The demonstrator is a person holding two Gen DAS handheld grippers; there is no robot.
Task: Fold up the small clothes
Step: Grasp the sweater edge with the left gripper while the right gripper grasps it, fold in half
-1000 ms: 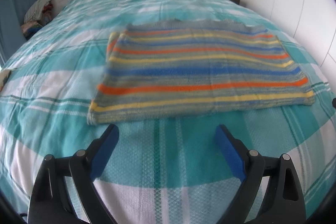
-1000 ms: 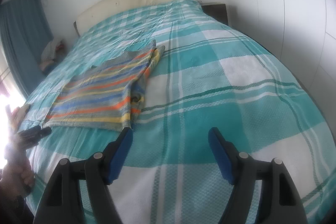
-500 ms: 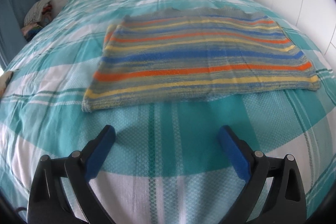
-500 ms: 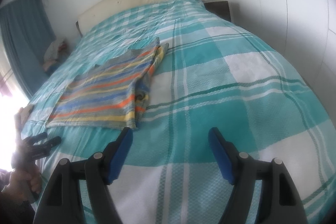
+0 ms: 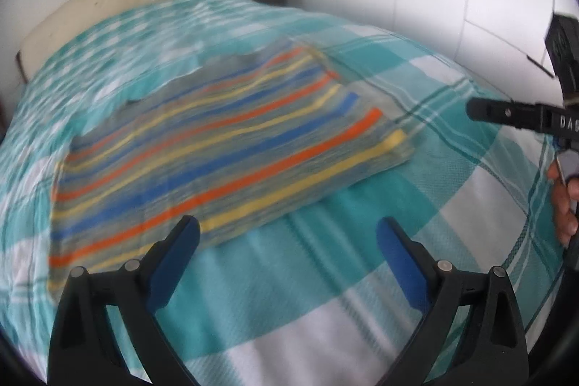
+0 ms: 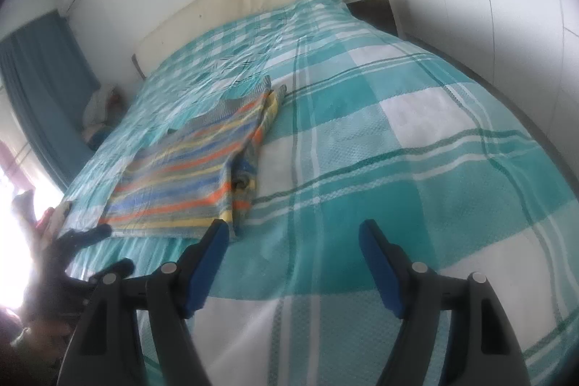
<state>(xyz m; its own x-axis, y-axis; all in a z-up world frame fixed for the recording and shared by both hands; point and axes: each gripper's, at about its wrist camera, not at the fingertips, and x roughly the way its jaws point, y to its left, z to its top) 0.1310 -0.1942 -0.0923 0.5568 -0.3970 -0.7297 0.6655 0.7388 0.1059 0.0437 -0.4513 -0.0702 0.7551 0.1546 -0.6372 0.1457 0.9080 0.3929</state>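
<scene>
Both grippers empty, jaws wide. Left gripper (image 5: 287, 236) hovers over the bedspread (image 5: 362, 216), blue pads clear of any cloth; right gripper (image 6: 294, 241) same, nothing between its pads.

Striped garment (image 5: 224, 147) lies flat on the bed, already folded at least once by the look of the doubled layers at its right edge (image 6: 246, 183). Left view is motion-blurred, so edge detail there is soft.

Key relation for next move, as we judge it:
- From left gripper: garment sits ahead and slightly left; its near edge is just past the left pad. Long axis runs w/ the stripes, near-left to far-right across the view.
- From right gripper: garment (image 6: 188, 176) is ahead-left, near corner just beside the left pad; the rest of the view ahead is bare bedspread.
- Left gripper is squarely in front of the long near edge, right gripper is closer to the short right-hand end. So prob. each takes a corner on its own side to fold across the long axis. Judgement only.

Writing: right gripper body shows in left view at far right (image 5: 521, 116), white letters "DA" + a partial third char, cut by frame edge. No other legible text or brand.
</scene>
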